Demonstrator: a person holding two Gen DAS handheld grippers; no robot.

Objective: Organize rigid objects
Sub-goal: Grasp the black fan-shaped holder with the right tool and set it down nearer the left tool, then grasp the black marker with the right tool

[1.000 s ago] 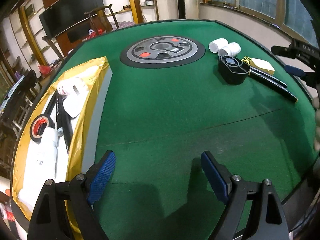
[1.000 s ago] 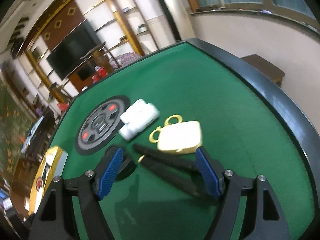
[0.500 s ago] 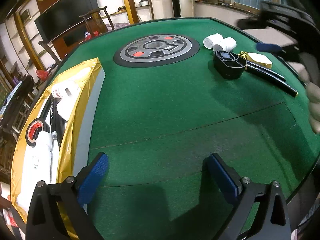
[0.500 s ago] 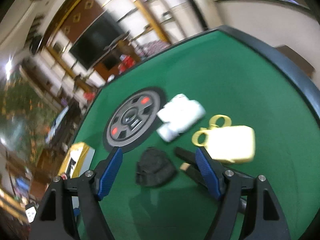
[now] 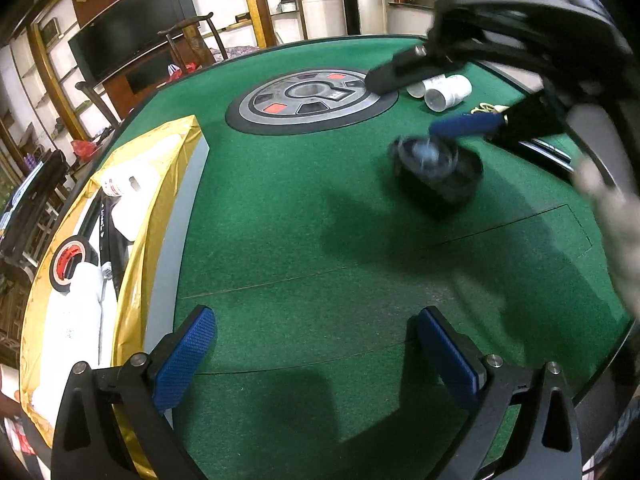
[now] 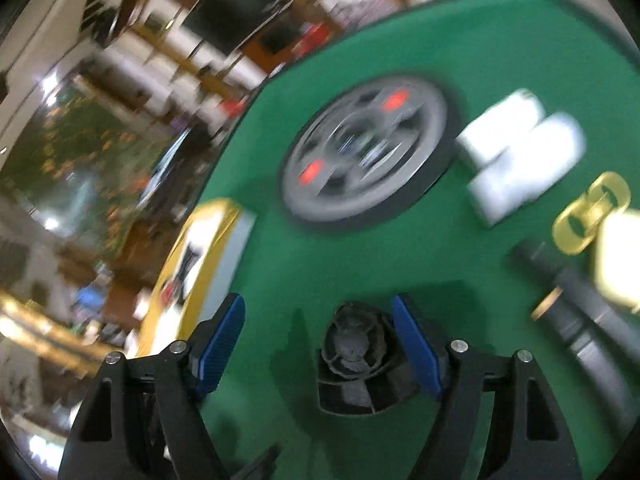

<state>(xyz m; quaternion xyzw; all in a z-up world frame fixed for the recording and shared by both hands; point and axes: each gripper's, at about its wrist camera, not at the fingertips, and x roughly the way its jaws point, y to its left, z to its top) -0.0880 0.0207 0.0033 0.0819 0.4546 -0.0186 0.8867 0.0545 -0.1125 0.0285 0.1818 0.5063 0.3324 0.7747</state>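
Now, black fan (image 6: 354,354) between the right gripper's (image 6: 320,344) spread jaws.

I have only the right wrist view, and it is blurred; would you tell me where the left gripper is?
Observer: The left gripper is open and holds nothing. It hangs over bare felt, next to the yellow box.
Operator: Thank you. What does that box hold?
Observer: A tape roll and a white bottle, along with other white items I cannot identify.
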